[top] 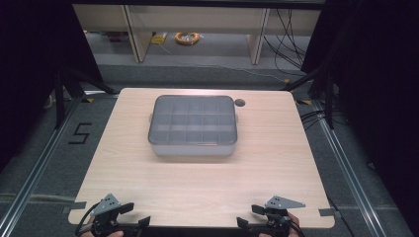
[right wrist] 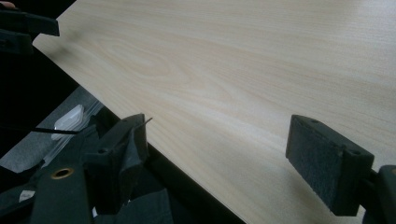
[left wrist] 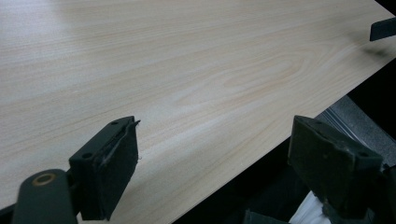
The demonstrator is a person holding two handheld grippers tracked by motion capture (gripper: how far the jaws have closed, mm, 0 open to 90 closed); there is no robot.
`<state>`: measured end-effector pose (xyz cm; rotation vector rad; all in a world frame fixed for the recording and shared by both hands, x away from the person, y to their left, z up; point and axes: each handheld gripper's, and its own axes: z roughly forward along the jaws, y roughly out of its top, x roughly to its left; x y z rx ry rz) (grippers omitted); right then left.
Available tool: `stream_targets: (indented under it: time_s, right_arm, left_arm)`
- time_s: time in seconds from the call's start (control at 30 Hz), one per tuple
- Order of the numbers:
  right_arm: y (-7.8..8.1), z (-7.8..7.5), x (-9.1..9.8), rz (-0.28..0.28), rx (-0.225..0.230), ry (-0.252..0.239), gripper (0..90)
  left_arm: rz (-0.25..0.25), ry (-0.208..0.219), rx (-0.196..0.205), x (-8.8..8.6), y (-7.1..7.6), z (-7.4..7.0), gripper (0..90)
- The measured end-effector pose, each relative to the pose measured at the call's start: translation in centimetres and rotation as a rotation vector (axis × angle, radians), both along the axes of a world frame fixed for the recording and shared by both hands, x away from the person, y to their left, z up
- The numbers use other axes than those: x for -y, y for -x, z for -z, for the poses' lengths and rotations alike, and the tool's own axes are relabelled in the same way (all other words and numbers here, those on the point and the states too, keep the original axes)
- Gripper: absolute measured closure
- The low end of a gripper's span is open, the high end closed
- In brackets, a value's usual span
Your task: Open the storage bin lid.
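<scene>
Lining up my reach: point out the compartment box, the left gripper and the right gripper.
compartment box (top: 192,126), high view, middle of its translucent lid.
left gripper (top: 132,213), high view, between its open jaw tips.
right gripper (top: 250,215), high view, between its open jaw tips.

I count one lidded grey compartment box (top: 192,126) on one worktop (top: 276,163), and nearer me than the box, my two claws: left claw (top: 132,214), right claw (top: 249,215).

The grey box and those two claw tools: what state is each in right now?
Compartment box: lid on, shut, standing flat mid-table, untouched.
Left gripper: jaws open, nothing between them, at the table's near edge.
Right gripper: jaws open, nothing held, at the near edge.
</scene>
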<state>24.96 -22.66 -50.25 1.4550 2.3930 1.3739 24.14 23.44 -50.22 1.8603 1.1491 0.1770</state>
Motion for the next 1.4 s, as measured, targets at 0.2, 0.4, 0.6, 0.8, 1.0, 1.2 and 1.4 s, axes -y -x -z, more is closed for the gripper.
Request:
stream_targets:
  time_s: [0.2, 0.4, 0.6, 0.8, 1.0, 1.2, 1.4]
  right_arm:
    - [0.0, -0.1, 0.0, -0.002, -0.008, -0.020, 21.7]
    - [-0.2, 0.0, 0.3, -0.009, 0.019, -0.018, 22.1]
    - [-0.3, 0.0, 0.4, -0.001, 0.019, -0.026, 22.4]
    - [-0.2, -0.1, 0.3, -0.008, 0.023, -0.046, 22.8]
    - [-0.6, 0.0, 0.1, -0.012, 0.037, -0.037, 23.0]
    - [-0.8, -0.2, 0.1, -0.006, 0.032, -0.058, 23.5]
    - [-1.2, -0.4, 0.4, 0.005, 0.061, -0.068, 23.7]
  left_arm:
    - [0.002, 0.008, -0.011, 0.0, 0.0, 0.1, 15.5]
    - [-0.005, 0.001, -0.014, -0.2, -0.1, 0.0, 15.5]
    - [-0.007, 0.007, -0.009, -0.4, -0.2, 0.0, 15.5]
    - [-0.037, 0.041, -0.024, -0.5, -0.3, -0.2, 15.5]
    - [-0.042, 0.050, -0.024, -0.6, -0.5, -0.2, 15.6]
    - [-0.062, 0.072, -0.033, -1.1, -0.8, -0.4, 15.7]
    - [-0.070, 0.081, -0.032, -1.1, -1.1, -0.4, 15.8]
